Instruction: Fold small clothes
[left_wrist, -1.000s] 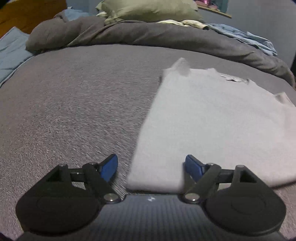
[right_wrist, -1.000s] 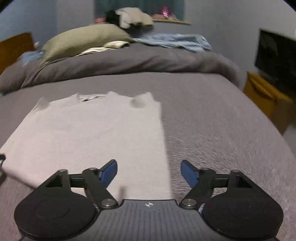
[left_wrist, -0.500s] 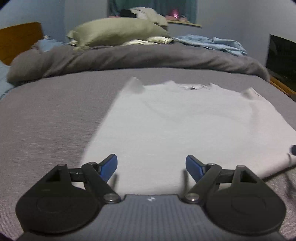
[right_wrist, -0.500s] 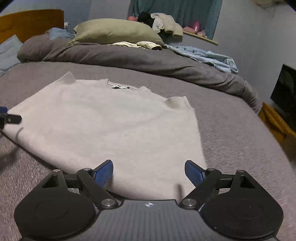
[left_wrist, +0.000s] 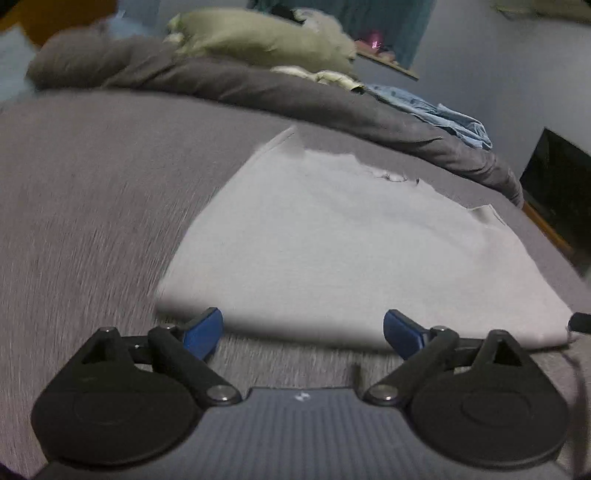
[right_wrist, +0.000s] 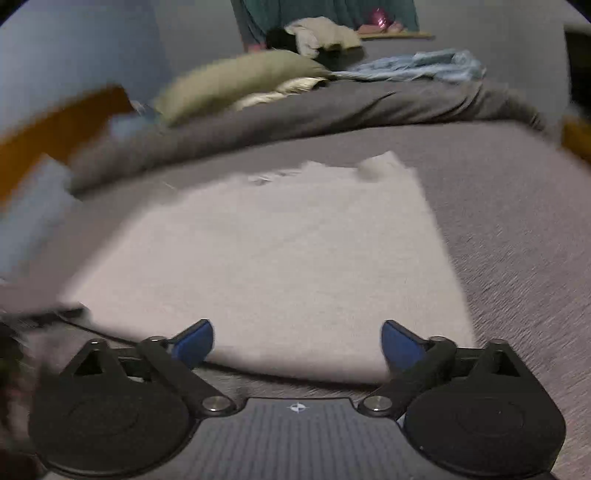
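My left gripper (left_wrist: 303, 332) and right gripper (right_wrist: 297, 341) are opening at the shirt's (left_wrist: 351, 251) near hem (nothing pinched).

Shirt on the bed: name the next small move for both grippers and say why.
Probably ease both grippers down onto the shirt's near hem. The left gripper and right gripper are opening at that edge, with nothing between the fingers, and the shirt lies flat.

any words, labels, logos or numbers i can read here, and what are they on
No words or numbers can be read.
Neck label of the pale shirt, seen in the left wrist view: dark marks, too small and blurred to read.
Small white emblem on the left gripper body: a symbol, no letters.
Same emblem on the right gripper: no letters.
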